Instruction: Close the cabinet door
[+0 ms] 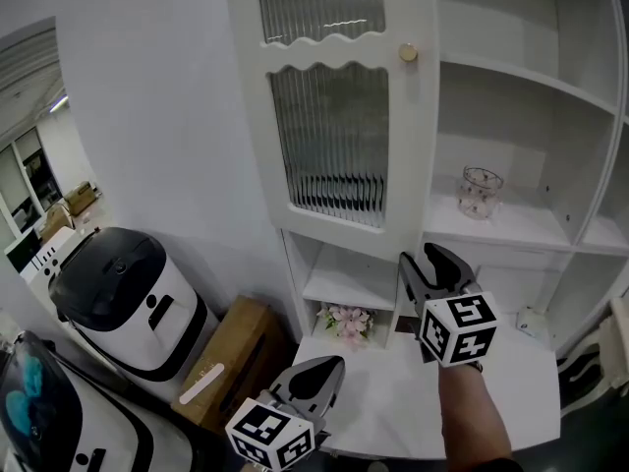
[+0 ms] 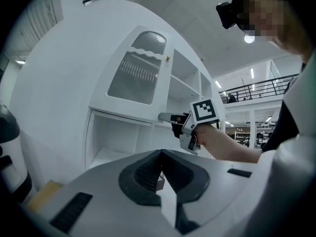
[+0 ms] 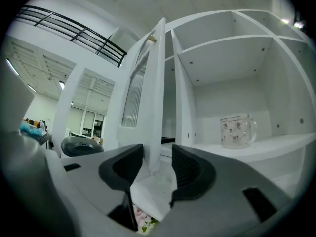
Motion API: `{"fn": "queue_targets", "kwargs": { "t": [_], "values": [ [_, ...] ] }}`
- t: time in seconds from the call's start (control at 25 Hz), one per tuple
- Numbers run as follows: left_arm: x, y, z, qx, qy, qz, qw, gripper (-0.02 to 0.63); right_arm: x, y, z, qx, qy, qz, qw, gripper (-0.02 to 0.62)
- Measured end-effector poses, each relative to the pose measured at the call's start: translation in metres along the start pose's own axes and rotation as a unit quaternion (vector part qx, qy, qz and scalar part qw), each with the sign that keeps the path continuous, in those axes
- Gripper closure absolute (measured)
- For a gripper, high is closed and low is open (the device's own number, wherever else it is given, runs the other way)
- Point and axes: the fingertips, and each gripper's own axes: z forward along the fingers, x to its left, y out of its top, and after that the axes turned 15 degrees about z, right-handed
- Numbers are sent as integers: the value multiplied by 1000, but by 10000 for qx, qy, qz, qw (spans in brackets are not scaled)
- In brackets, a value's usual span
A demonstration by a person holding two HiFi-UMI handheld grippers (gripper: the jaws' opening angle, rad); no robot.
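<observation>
The white cabinet door [image 1: 329,146] with ribbed glass and a gold knob [image 1: 408,53] stands swung out from the cabinet. In the right gripper view I see the door [image 3: 153,83] edge-on. Its lower corner sits in the gap of my right gripper [image 3: 157,154], whose jaws stand apart and do not press on it. From the head view that gripper [image 1: 428,256] is just under the door's free lower corner. My left gripper [image 1: 329,365] hangs lower and to the left, away from the door. Its jaws [image 2: 161,152] meet at the tips with nothing between them.
A glass mug [image 1: 480,193] stands on an open shelf to the right. Pink flowers [image 1: 346,321] sit in the low compartment behind a white countertop [image 1: 393,391]. A white and black machine [image 1: 128,293] and a cardboard box [image 1: 231,362] stand on the floor at the left.
</observation>
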Motion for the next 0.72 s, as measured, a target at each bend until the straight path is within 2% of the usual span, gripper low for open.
{"fn": "queue_targets", "kwargs": {
  "t": [0.52,0.72],
  "values": [
    [11,0,30,242,-6,123,9996,603,-30,5,35,28,115,78,9999,417],
    [21,0,33,182,91,108,9997,603,-36,6,45,22,50,65,10000,417]
  ]
}}
